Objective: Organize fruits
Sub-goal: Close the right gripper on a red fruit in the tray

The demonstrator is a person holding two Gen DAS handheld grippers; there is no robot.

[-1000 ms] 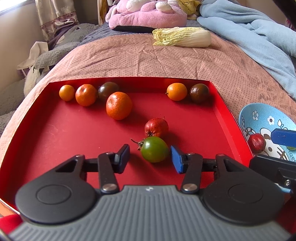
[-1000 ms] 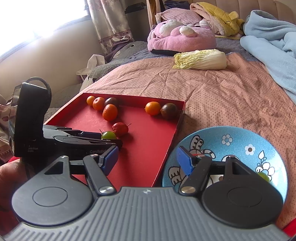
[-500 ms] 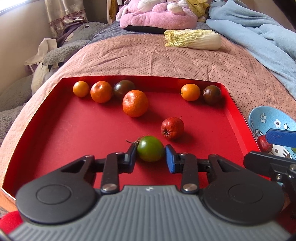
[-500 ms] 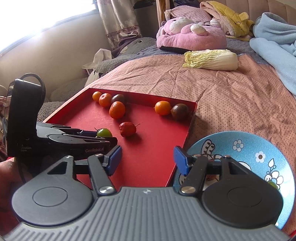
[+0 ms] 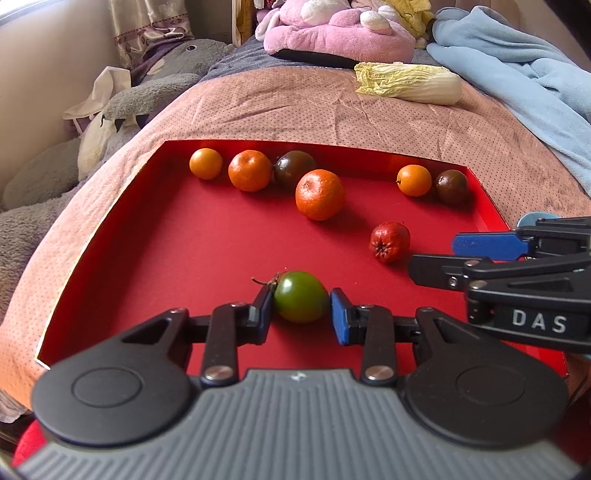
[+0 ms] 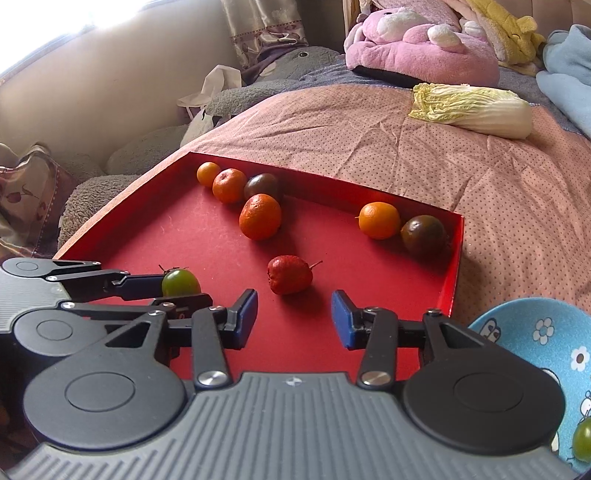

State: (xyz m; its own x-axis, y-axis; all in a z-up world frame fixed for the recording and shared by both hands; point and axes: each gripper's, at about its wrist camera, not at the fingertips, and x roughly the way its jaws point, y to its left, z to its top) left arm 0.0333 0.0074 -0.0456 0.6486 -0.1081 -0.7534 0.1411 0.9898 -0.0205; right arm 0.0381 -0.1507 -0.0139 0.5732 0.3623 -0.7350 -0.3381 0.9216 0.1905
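1. Red tray [image 5: 155, 258] on a pink dotted bed cover [image 5: 295, 107], with small fruits inside.
2. Green tomato [image 5: 300, 296] pinched by the left gripper [image 5: 301, 314]: black pad on one side, blue pad on the other, both touching the fruit. Sits near the front of the tray, stem sticking out to the left. Cannot tell if lifted or resting on the tray floor.
3. Right gripper [image 6: 294, 319] with jaws spread wide and nothing between them, low over the front of the tray, just beside the left gripper.
4. Bumpy red fruit [image 6: 289, 274] a little past the right gripper's open jaws, alone in the middle of the tray.
5. Big orange [image 5: 320, 194] farther back, apart from the red fruit.
6. Three fruits in a row by the back wall on the left: small orange one [image 5: 205, 163], next orange one [image 5: 250, 171], dark tomato [image 5: 294, 170] touching it.
7. Two more in the back right corner, side by side: orange fruit [image 5: 414, 180] and dark brown tomato [image 5: 452, 187].
8. Blue bowl [image 6: 535, 332] with flowers and a cartoon face, on the bed just right of the tray. Green fruit [image 6: 583, 439] inside at the picture's edge.
9. Cabbage [image 5: 408, 87] lying on the bed far behind the tray, with a pink plush toy [image 5: 332, 33] and a blue blanket [image 5: 517, 66] beyond.
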